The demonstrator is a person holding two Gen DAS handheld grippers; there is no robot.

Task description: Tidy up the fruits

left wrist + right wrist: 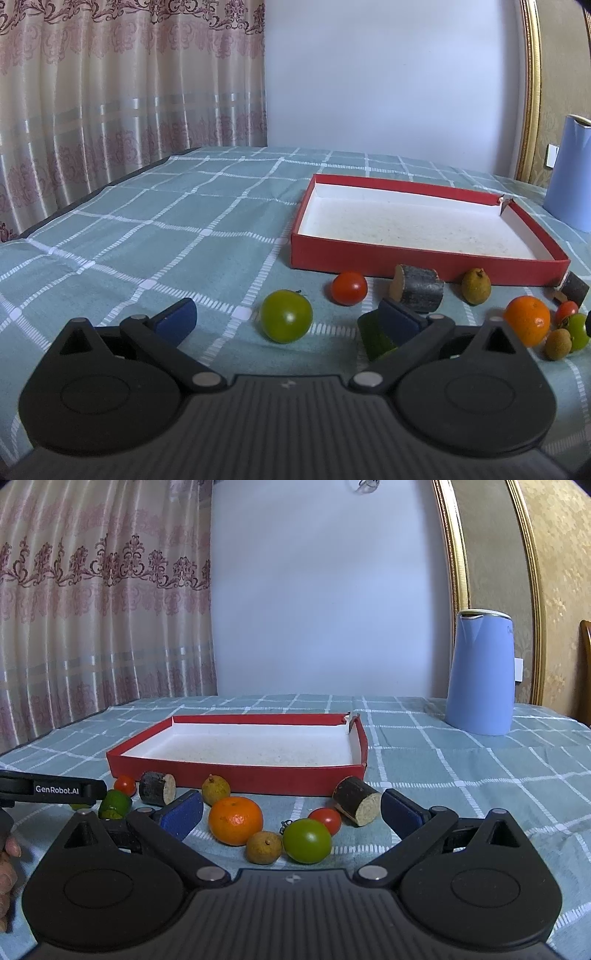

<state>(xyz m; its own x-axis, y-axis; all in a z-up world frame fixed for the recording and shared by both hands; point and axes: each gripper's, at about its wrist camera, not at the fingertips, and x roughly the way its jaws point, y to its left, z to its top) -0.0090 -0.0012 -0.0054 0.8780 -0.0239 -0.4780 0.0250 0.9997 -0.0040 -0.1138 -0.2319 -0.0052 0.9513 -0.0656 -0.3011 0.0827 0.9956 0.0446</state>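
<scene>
Where the patterned pink curtain (92, 602) meets the pale wall (325, 590), a table under a teal checked cloth (177, 229) holds a shallow red box (236, 771), and a blue jug (480, 672) stands beside a gilt frame (532, 602). Fruits lie in front of the box: green tomato (286, 320), red tomato (349, 288), orange (235, 820). The left gripper (286, 317) gapes wide around the green tomato; the right gripper (291, 812) is spread wide, holding nothing.

A soft teal checked cloth (461, 768) drapes the tabletop, bearing a matt red cardboard tray with grainy white lining (236, 771), glossy smooth tomatoes (307, 840), a dimpled orange mandarin (235, 820), rough-barked cut wood chunks (356, 806) and a smooth blue plastic kettle (480, 675).
</scene>
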